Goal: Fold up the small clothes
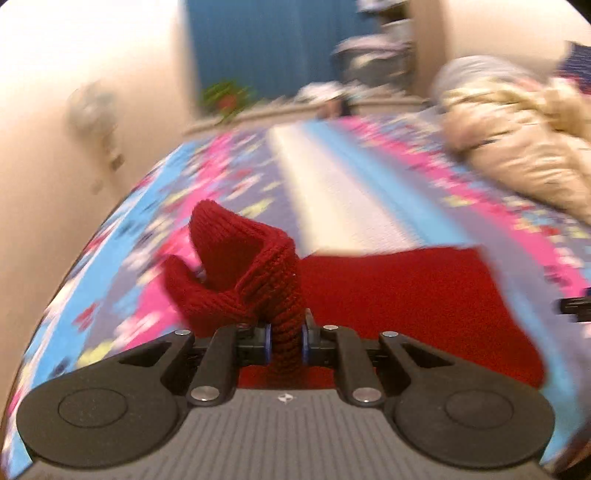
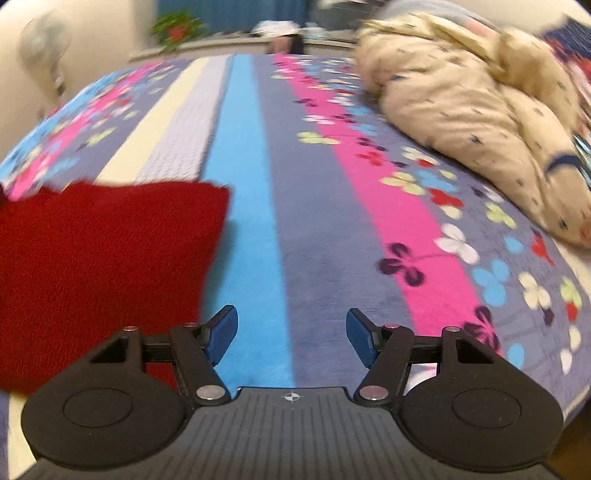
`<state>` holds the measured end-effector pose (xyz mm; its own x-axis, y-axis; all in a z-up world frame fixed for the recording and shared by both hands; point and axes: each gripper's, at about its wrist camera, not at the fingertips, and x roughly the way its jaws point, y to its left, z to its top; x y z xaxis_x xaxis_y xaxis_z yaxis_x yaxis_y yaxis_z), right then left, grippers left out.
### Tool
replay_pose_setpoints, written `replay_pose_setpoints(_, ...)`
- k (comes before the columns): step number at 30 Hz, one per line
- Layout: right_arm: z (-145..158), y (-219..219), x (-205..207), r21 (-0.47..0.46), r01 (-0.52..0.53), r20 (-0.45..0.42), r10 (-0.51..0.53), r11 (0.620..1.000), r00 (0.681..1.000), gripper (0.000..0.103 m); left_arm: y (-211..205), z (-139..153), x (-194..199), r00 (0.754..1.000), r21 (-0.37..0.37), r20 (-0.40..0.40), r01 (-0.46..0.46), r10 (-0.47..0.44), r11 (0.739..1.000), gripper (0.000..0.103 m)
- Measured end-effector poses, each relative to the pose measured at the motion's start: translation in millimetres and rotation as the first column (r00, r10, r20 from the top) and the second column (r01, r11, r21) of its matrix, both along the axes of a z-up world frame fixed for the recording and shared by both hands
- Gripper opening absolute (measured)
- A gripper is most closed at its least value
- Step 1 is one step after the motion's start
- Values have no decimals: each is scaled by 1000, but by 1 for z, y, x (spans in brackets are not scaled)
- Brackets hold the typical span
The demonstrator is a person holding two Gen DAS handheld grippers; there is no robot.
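A red knitted garment (image 1: 399, 295) lies on the striped floral bedspread (image 1: 332, 184). My left gripper (image 1: 287, 341) is shut on a bunched edge of the garment, and a ribbed sleeve or cuff (image 1: 236, 251) stands up above the jaws. In the right wrist view the flat part of the red garment (image 2: 99, 266) lies at the left. My right gripper (image 2: 291, 334) is open and empty, over the blue and grey stripes just right of the garment's edge.
A crumpled cream quilt (image 2: 480, 122) lies at the right of the bed, also in the left wrist view (image 1: 517, 147). A fan (image 2: 44, 48) stands by the wall at left. A green plant (image 2: 177, 29) and a blue curtain (image 1: 266, 48) are beyond the bed's far end.
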<state>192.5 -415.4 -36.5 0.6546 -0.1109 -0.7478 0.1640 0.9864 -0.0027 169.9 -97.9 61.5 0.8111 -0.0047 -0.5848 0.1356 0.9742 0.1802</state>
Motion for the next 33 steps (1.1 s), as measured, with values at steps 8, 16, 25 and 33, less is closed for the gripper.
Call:
replay_pose_setpoints(8,4,-84,-23,142,286,39,-294,948,955,65,-181,-66,-40,883,-32,-98,458,-459,888,15)
replay_pose_setpoints(16,0,-80,-24,361,141,59,-173,922,983,65,-174,-98,-48,798,-98,-161,572,-580,814,54)
replay_pose_setpoints(25,0,-5,3,413,-130,93,100,901,991,65,-32,-48,-52,879,36,-98,472,-467,881,61)
replay_pose_setpoints(33,-13,37,18,383,-186,72,172,905,983,24,96,-79,-32,980,-55,-179,75,-84,996,58)
